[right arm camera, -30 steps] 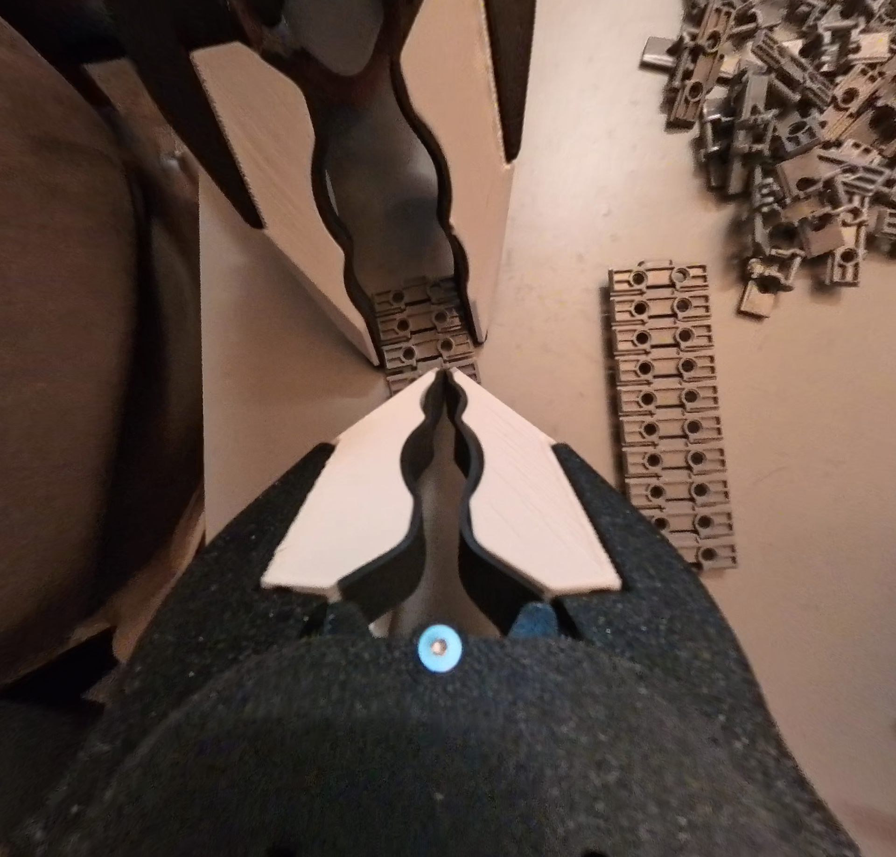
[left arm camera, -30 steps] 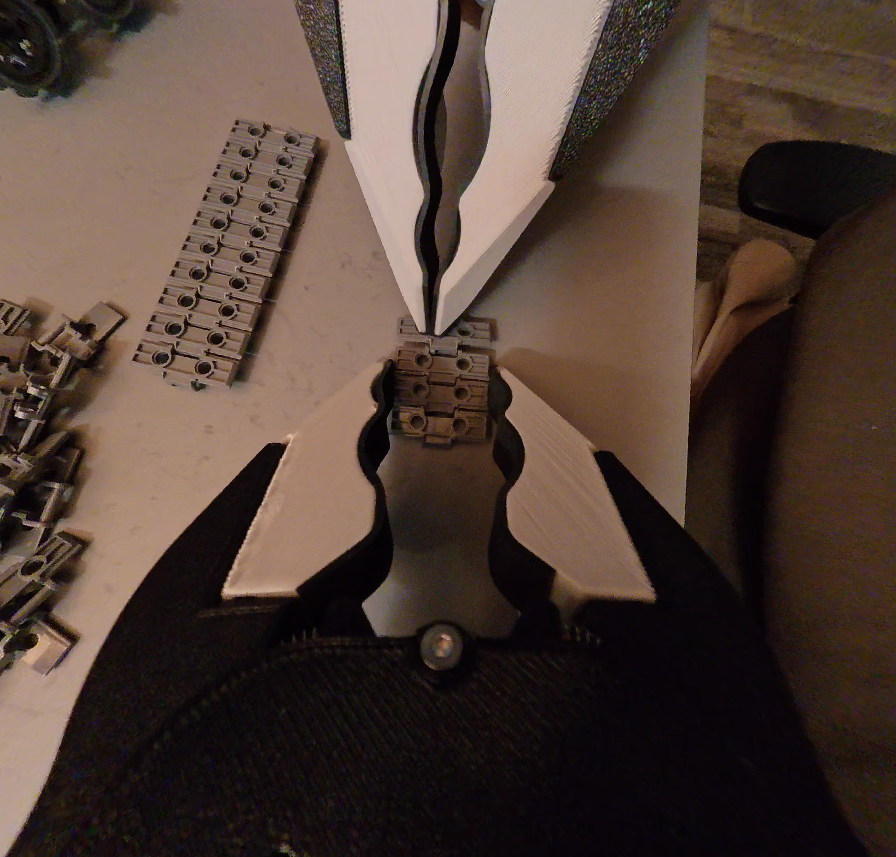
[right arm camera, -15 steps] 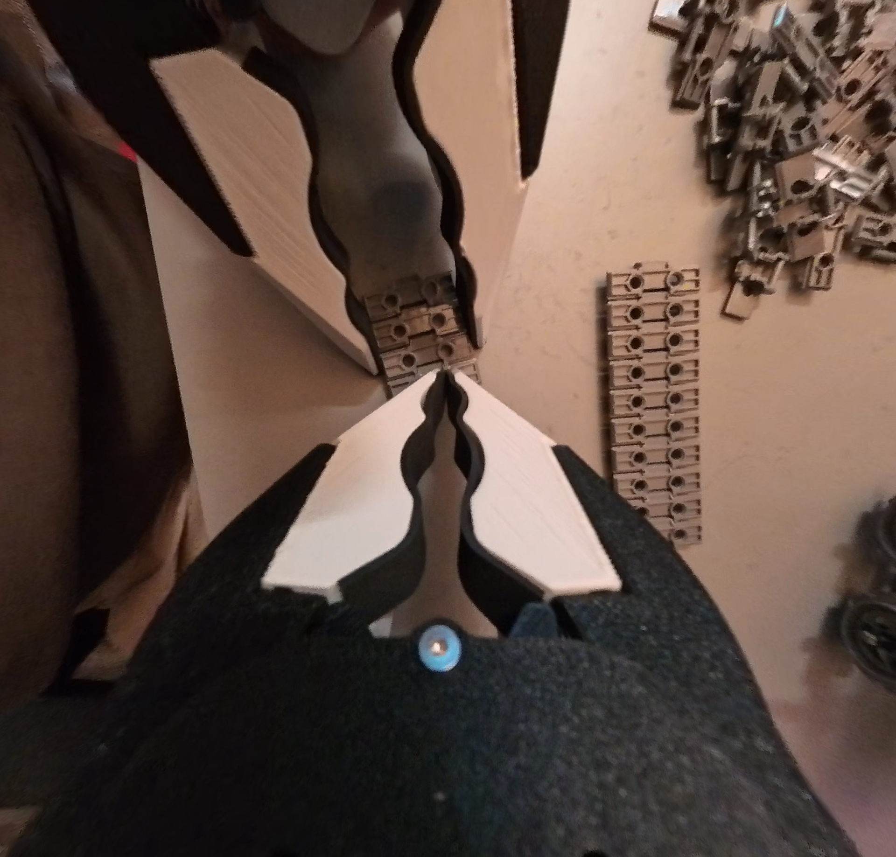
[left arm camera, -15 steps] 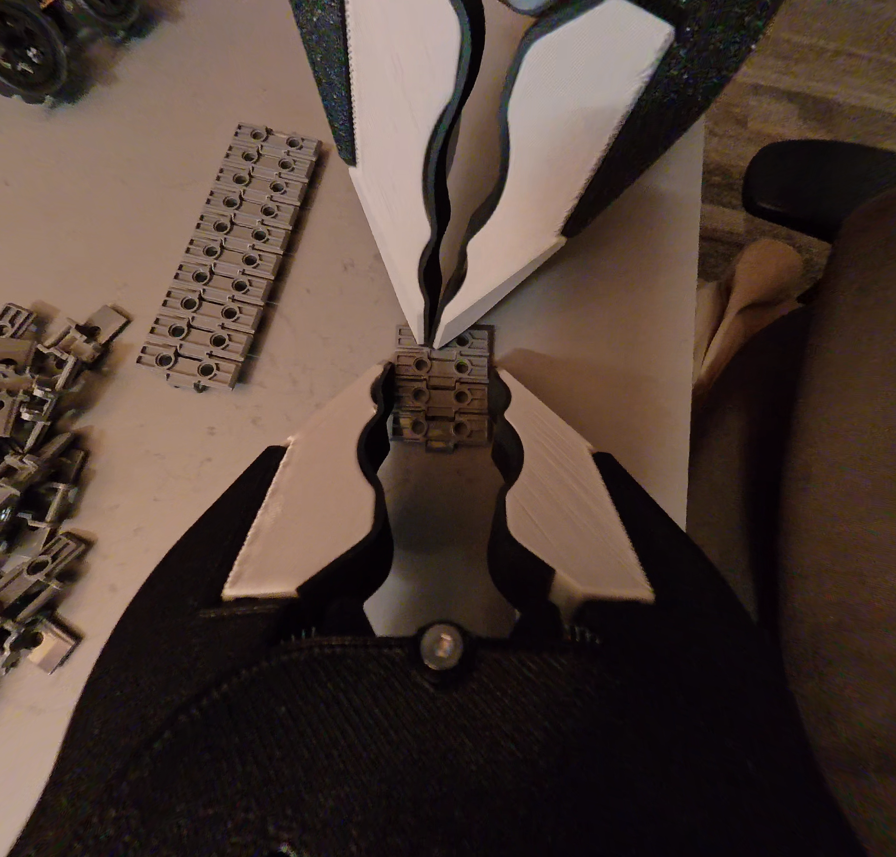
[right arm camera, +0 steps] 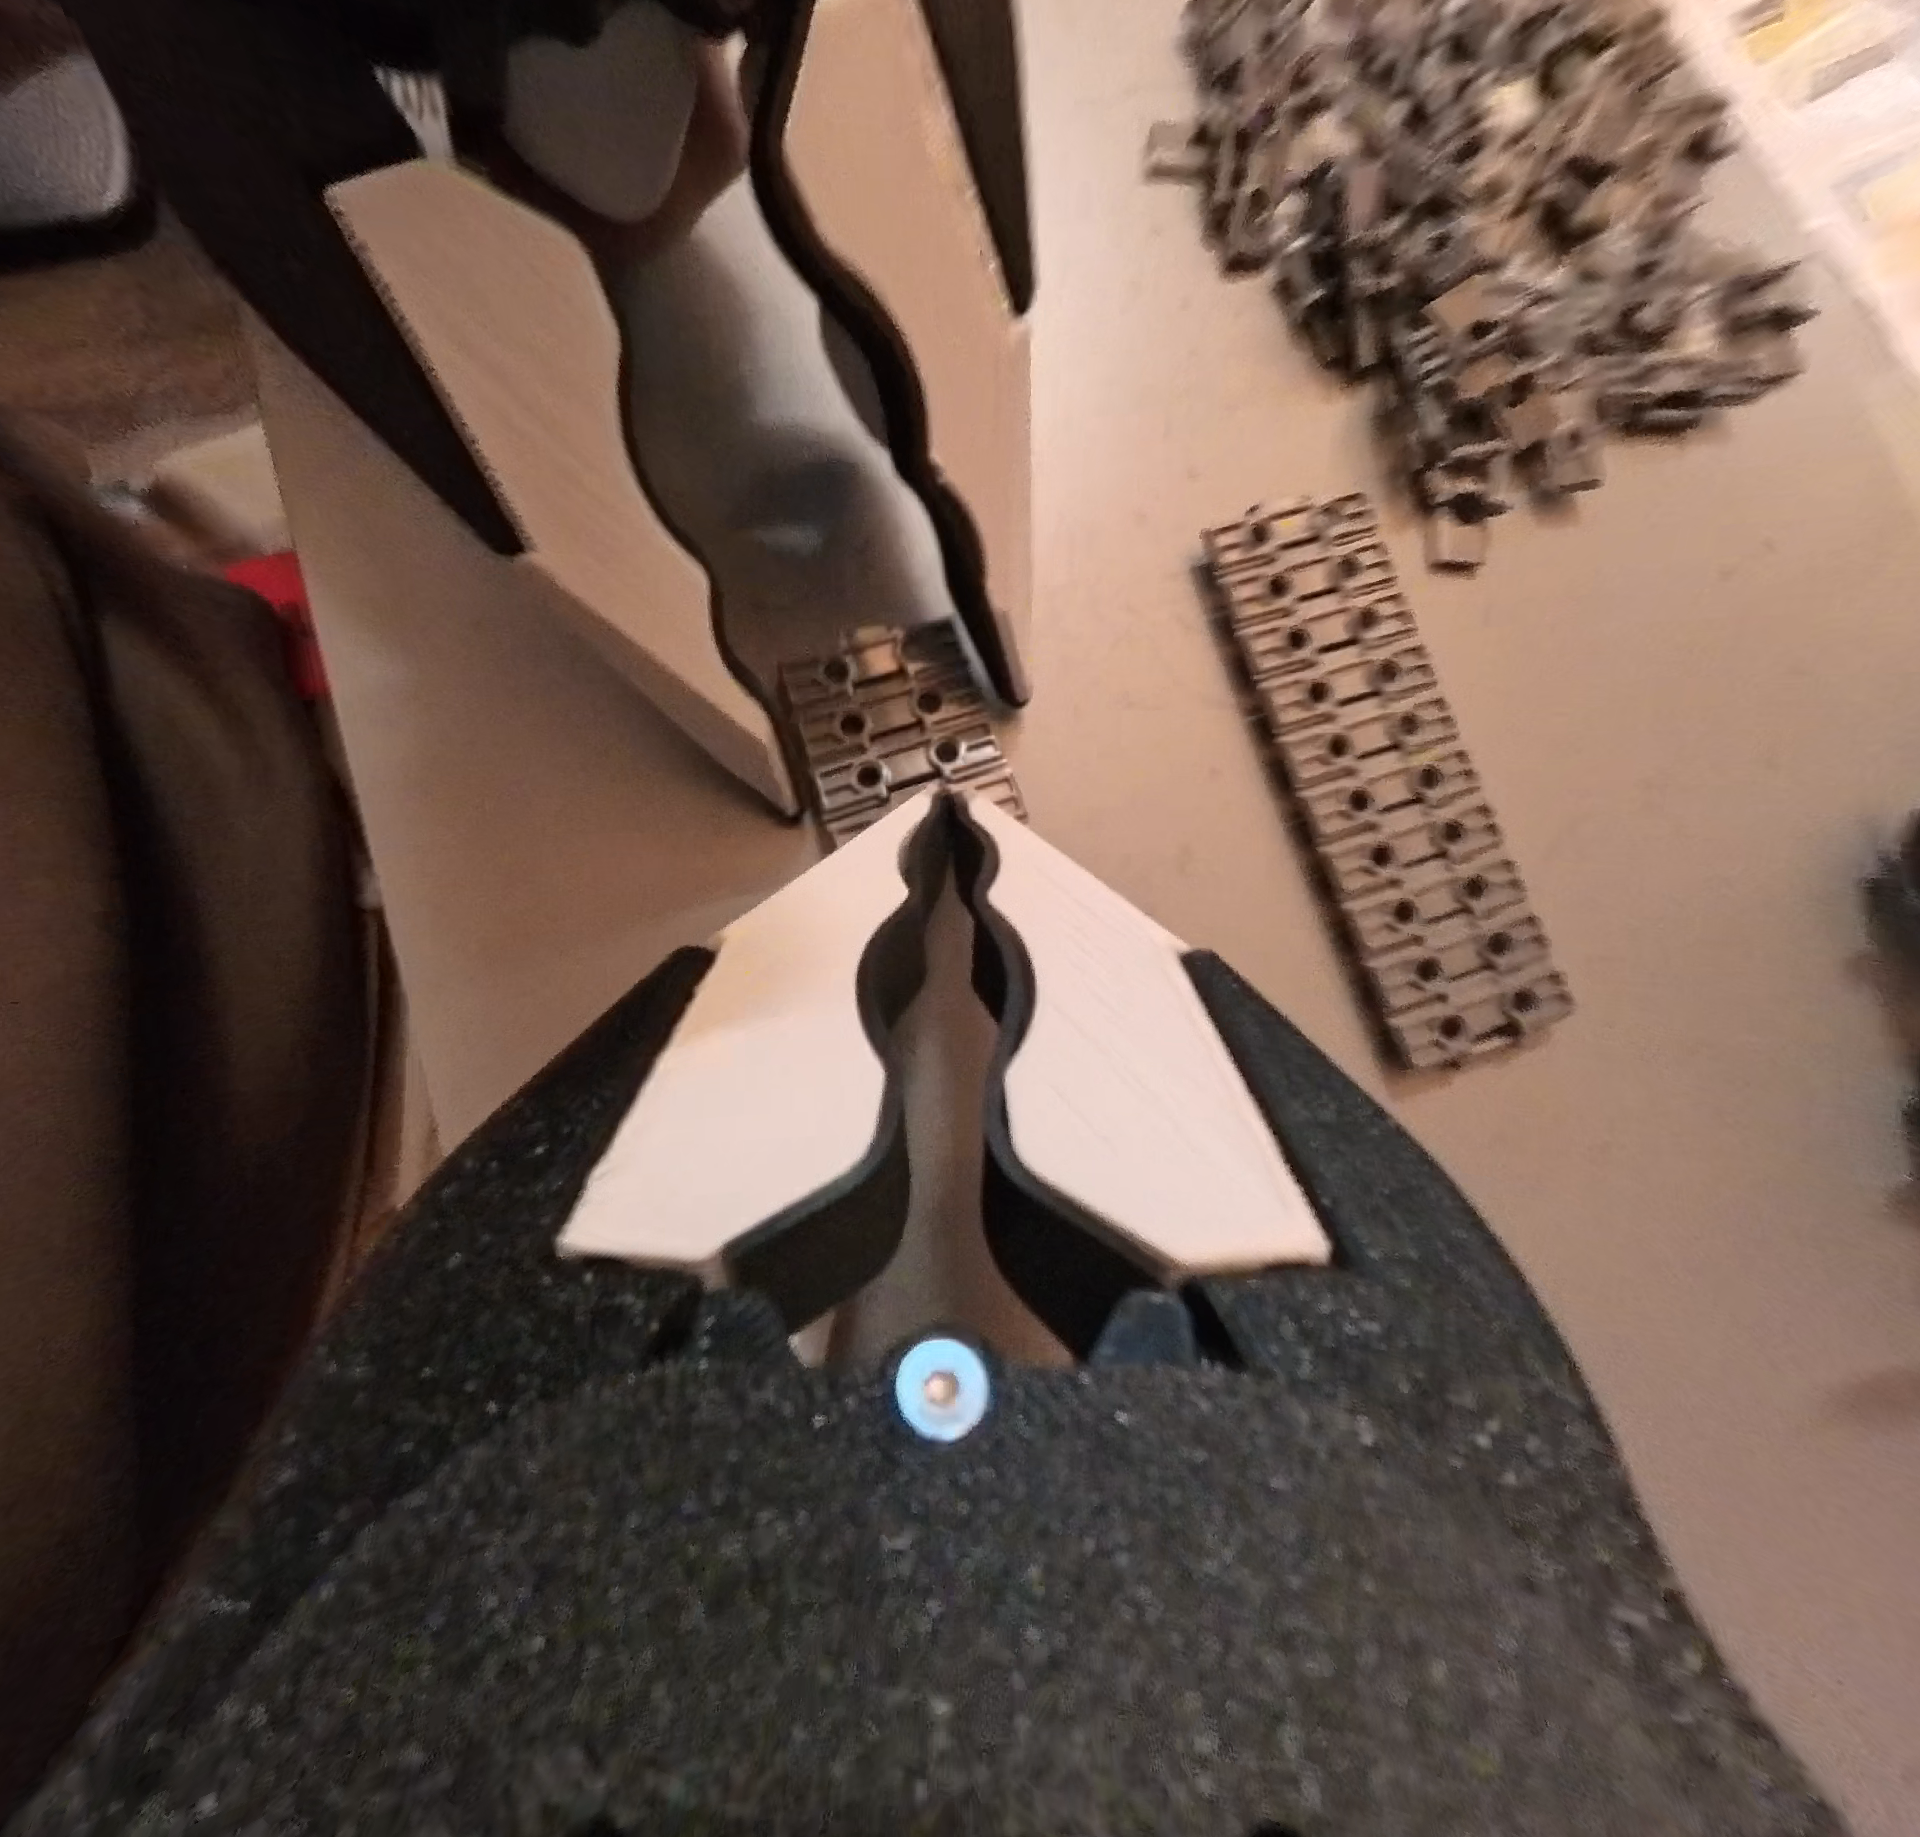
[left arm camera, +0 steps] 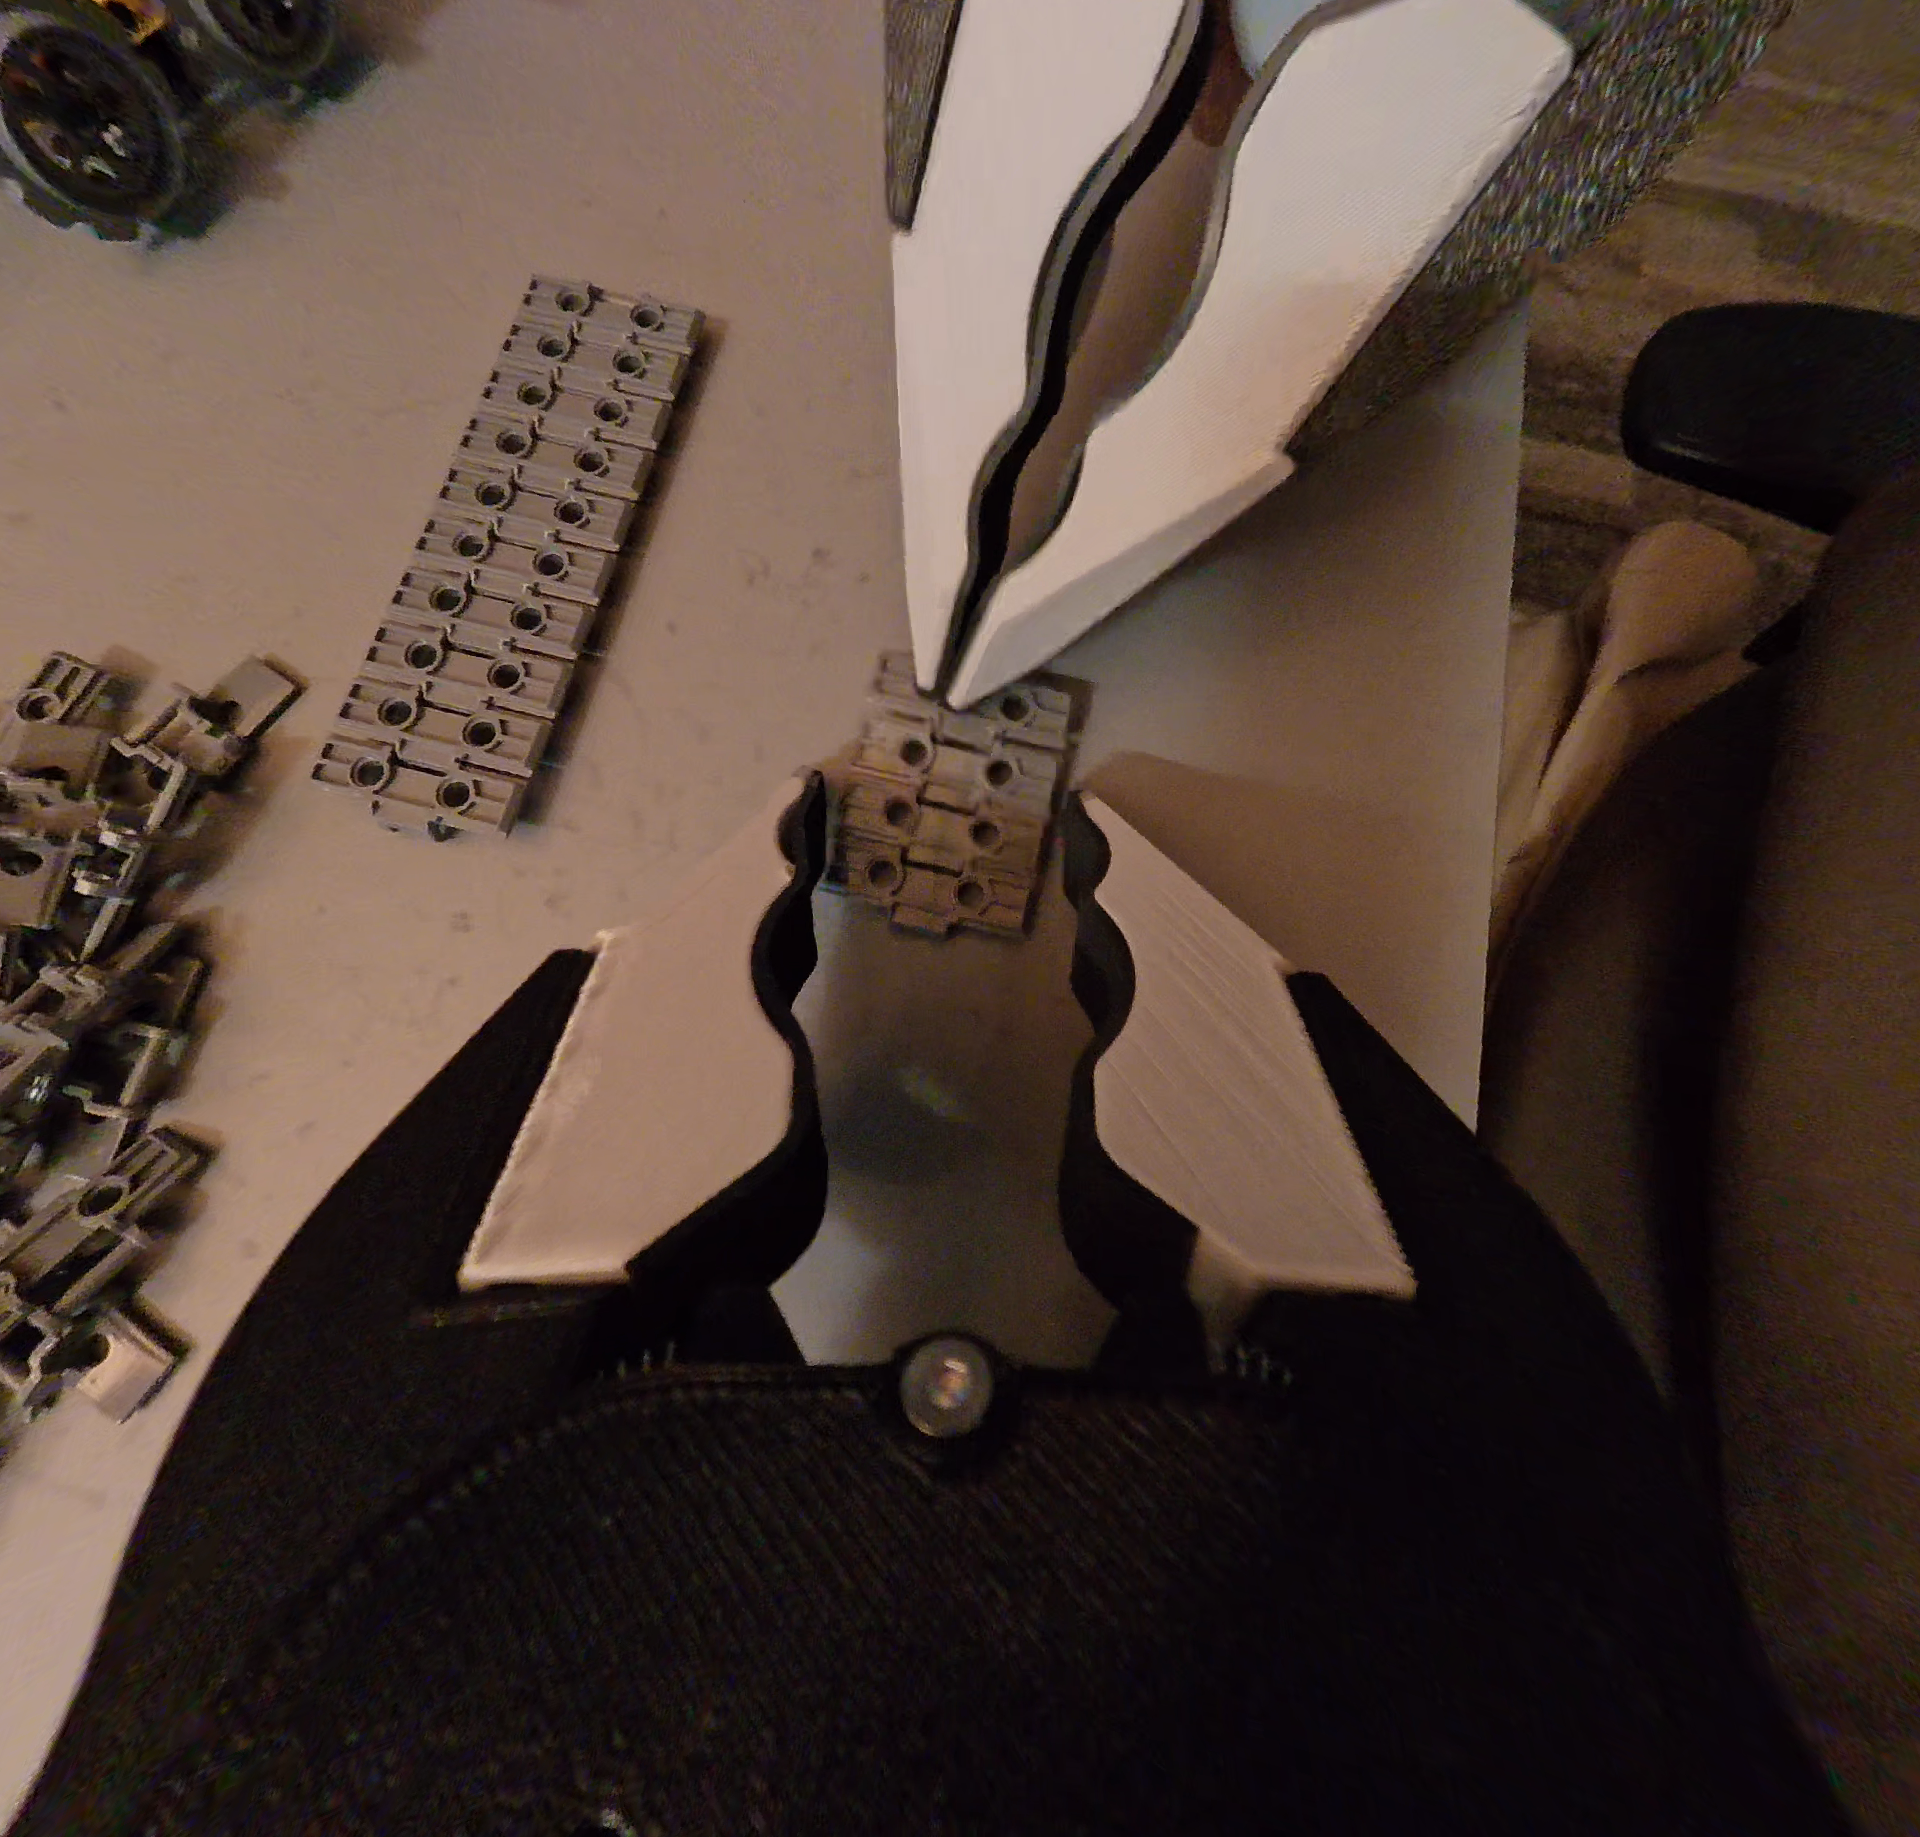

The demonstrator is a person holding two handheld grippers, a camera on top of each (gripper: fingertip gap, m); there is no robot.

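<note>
A short grey track strip [left arm camera: 956, 811] of a few joined links lies near the table's right edge. My left gripper [left arm camera: 940, 821] is shut on it, one white finger against each side. My right gripper [left arm camera: 945, 691] comes from the far side, jaws closed, tips touching the strip's far end link. I cannot tell whether they pinch it. In the right wrist view my right gripper [right arm camera: 945, 800] meets the strip [right arm camera: 883, 727], which sits between the fingers of the left gripper [right arm camera: 899, 738].
A longer grey track strip [left arm camera: 509, 561] lies flat to the left; it also shows in the right wrist view [right arm camera: 1382, 779]. A pile of loose links [left arm camera: 73, 956] [right arm camera: 1475, 229] lies beyond it. A wheeled toy [left arm camera: 125, 73] stands far left. The table edge [left arm camera: 1496, 644] and a dark chair [left arm camera: 1766, 405] are to the right. The tips of both grippers are at nearly the same place. The wheeled toy [left arm camera: 125, 73] is about equally far from each gripper, around 20 cm.
My right gripper has tilted over to the right while its tips stay on the strip's end link. The short strip has turned slightly. My left gripper keeps its hold.
</note>
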